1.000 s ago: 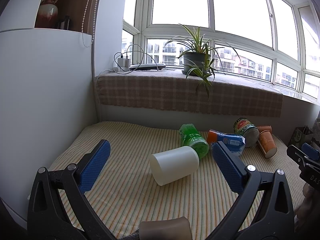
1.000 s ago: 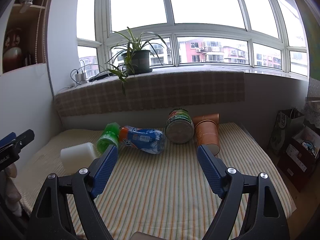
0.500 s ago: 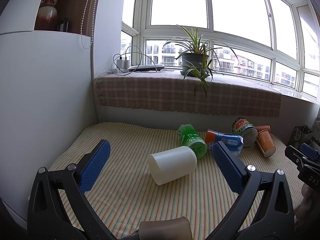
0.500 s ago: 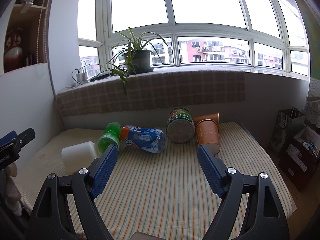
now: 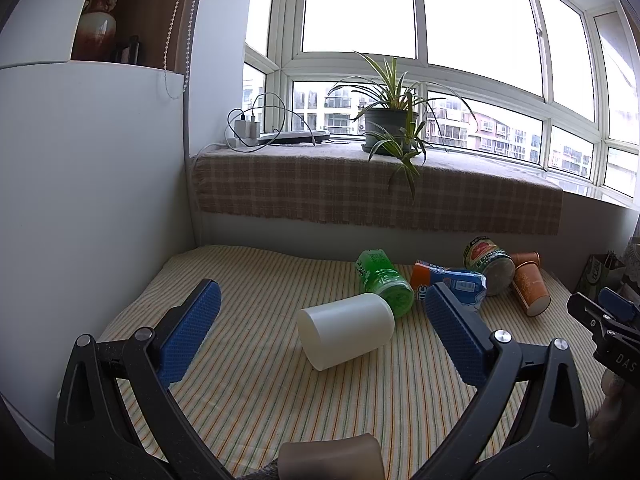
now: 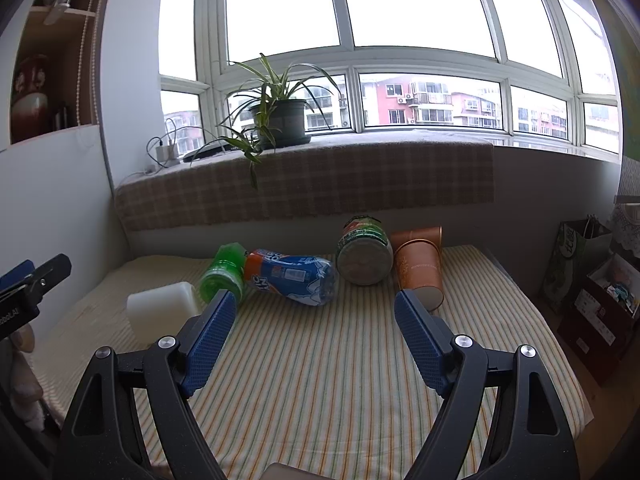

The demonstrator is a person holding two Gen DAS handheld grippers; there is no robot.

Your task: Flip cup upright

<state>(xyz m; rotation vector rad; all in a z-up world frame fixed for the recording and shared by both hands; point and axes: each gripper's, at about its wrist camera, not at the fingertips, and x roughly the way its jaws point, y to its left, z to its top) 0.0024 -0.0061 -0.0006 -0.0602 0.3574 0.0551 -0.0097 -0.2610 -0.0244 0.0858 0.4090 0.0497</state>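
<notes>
White cup (image 5: 346,335) on its side on the striped counter (image 5: 248,392), closed base toward the left wrist camera, far end touching a green bottle (image 5: 384,281) also lying down. Seen between the two blue pads of the left gripper (image 5: 320,330), jaws spread wide, nothing held, well short of the cup. Same cup (image 6: 162,310) at the left of the right wrist view, just beside the left pad of the right gripper (image 6: 316,338), likewise spread wide and empty. Behind: an orange-and-blue bottle (image 6: 290,276) lying beside the green one, a labelled can (image 6: 364,254) on its side, an orange cup (image 6: 420,268) tipped over against the can, a second orange cup (image 6: 418,236) behind it. Potted plant (image 5: 390,124) on the checked windowsill cloth (image 5: 320,192), chargers and cables (image 5: 246,130) at its left end. Paper bag (image 6: 576,256) and a box beyond the counter's right edge.
</notes>
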